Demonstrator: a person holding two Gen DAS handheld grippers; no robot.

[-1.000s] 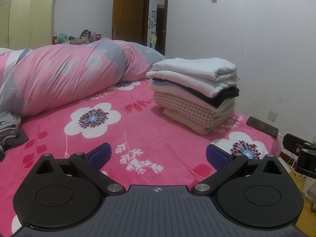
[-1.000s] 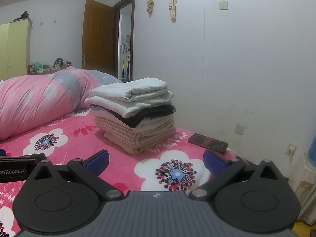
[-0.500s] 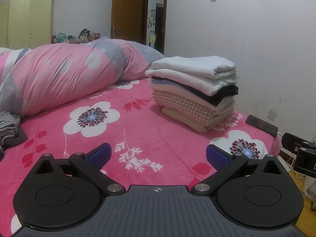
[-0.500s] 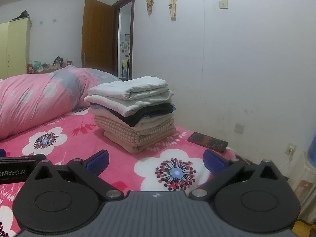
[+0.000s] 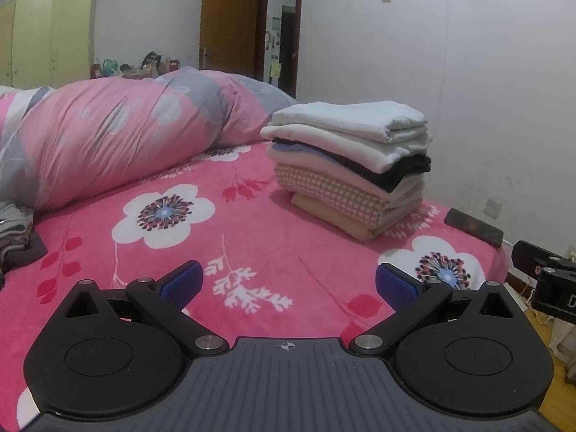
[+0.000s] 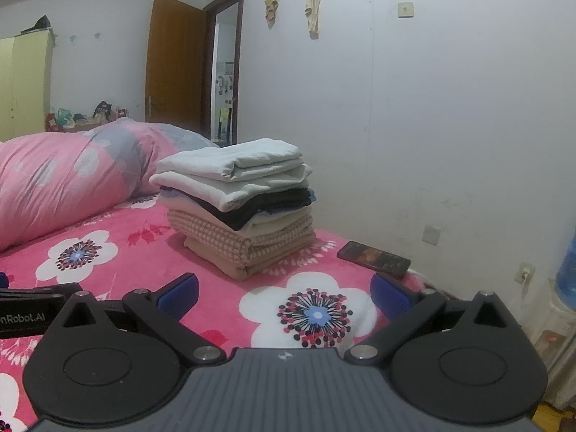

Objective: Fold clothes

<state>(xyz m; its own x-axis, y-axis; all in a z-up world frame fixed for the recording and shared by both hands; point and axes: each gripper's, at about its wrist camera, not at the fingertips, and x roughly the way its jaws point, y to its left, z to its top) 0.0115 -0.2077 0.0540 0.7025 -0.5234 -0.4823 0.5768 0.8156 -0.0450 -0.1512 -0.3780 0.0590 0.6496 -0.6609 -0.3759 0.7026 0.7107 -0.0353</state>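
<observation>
A stack of several folded clothes [image 5: 351, 165] [image 6: 237, 205] sits on the pink flowered bed, white pieces on top, a black one, a checked one and a beige one below. My left gripper [image 5: 289, 282] hovers open over the bedspread, well short of the stack, nothing between its blue pads. Just as open and empty, my right gripper [image 6: 284, 295] faces the stack from the right. A crumpled grey garment [image 5: 12, 230] lies at the left edge of the left wrist view. The other gripper's body shows at the right edge [image 5: 540, 273] and at the left edge [image 6: 32, 309].
A rolled pink and grey duvet [image 5: 108, 136] lies along the far side of the bed. A dark phone [image 6: 374, 257] rests near the bed's right corner by the white wall. An open brown door [image 6: 176, 64], a wardrobe [image 5: 46, 36] and a blue water bottle [image 6: 567, 273] stand around.
Both views have shifted slightly; the stack sits a little lower left in frame. Both grippers stay open and nothing on the bed has moved.
</observation>
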